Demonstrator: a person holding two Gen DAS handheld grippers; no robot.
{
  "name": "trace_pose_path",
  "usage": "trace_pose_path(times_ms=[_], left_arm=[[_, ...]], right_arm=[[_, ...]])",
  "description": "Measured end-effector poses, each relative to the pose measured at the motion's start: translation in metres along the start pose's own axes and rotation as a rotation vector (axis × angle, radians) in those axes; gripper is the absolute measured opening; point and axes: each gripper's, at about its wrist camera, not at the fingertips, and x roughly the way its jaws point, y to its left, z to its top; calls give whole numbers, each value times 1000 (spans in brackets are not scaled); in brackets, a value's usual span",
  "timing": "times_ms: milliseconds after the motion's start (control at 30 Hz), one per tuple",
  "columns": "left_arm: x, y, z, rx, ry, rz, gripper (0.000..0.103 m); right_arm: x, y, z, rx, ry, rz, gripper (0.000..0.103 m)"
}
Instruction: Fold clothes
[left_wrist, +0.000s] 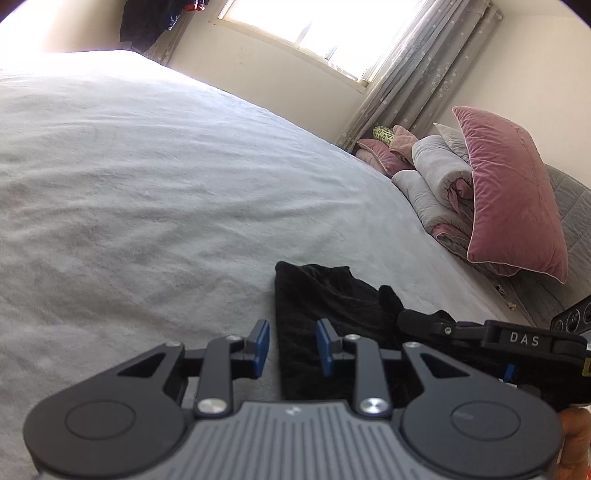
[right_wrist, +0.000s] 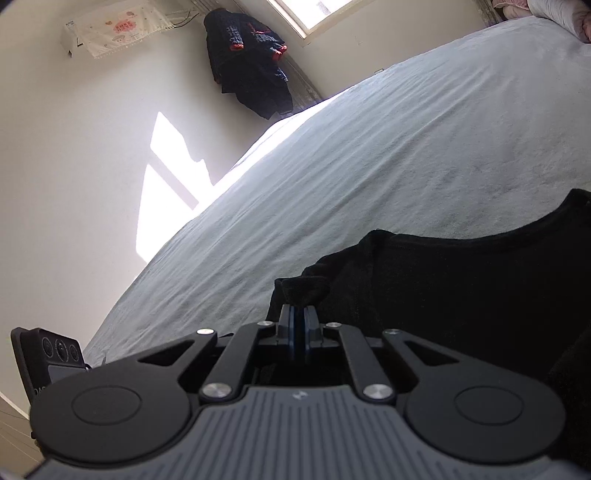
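Black garment (left_wrist: 325, 306) lies on the grey bed (left_wrist: 147, 184), right gripper (right_wrist: 298, 326) pinched onto its edge for a fold lift, left gripper (left_wrist: 292, 345) part-open astride the other edge, not gripping.

Your black garment (right_wrist: 461, 288) runs off the right wrist view's right edge, its near part hidden behind the right gripper (right_wrist: 297, 326). Wall poster (right_wrist: 118, 31) print too small to read.
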Motion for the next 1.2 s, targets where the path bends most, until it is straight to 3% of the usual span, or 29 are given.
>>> trace_pose_path(times_ms=[100, 200, 233, 367, 400, 467, 500, 533, 600, 733, 833, 967, 1100, 1200], left_arm=[[4, -8, -3, 40, 9, -36, 27], [11, -16, -8, 88, 40, -50, 27], [14, -18, -10, 109, 56, -47, 27], [23, -28, -18, 204, 97, -2, 27], [21, -28, -17, 197, 92, -13, 27], [15, -25, -14, 173, 81, -44, 27], [11, -23, -12, 156, 70, -74, 27], [8, -21, -11, 144, 61, -97, 27], [5, -18, -10, 132, 48, -107, 27], [18, -15, -15, 138, 95, -43, 26], [20, -14, -18, 149, 96, -42, 24], [18, -13, -18, 150, 98, -42, 24], [17, -9, -16, 135, 101, -48, 24], [14, -7, -13, 119, 103, -41, 24]], right_arm=[[-8, -13, 9, 52, 6, -4, 7], [-4, -28, 12, 86, 59, -65, 10], [-2, -31, 12, 88, 82, -92, 16], [-3, -31, 13, 0, 98, -248, 17], [-6, -29, 13, -9, 100, -227, 21], [-11, -22, 14, -49, 107, -164, 41], [-13, -17, 14, -83, 112, -128, 56], [-15, -10, 11, -141, 121, -101, 58], [-18, 5, 5, -267, 140, -58, 58], [-29, 27, -15, -524, 152, 57, 58], [-32, 42, -31, -686, 177, 140, 58], [-23, 48, -41, -751, 216, 163, 58], [-9, 41, -47, -764, 274, 86, 38], [0, 31, -46, -727, 297, 73, 13]])
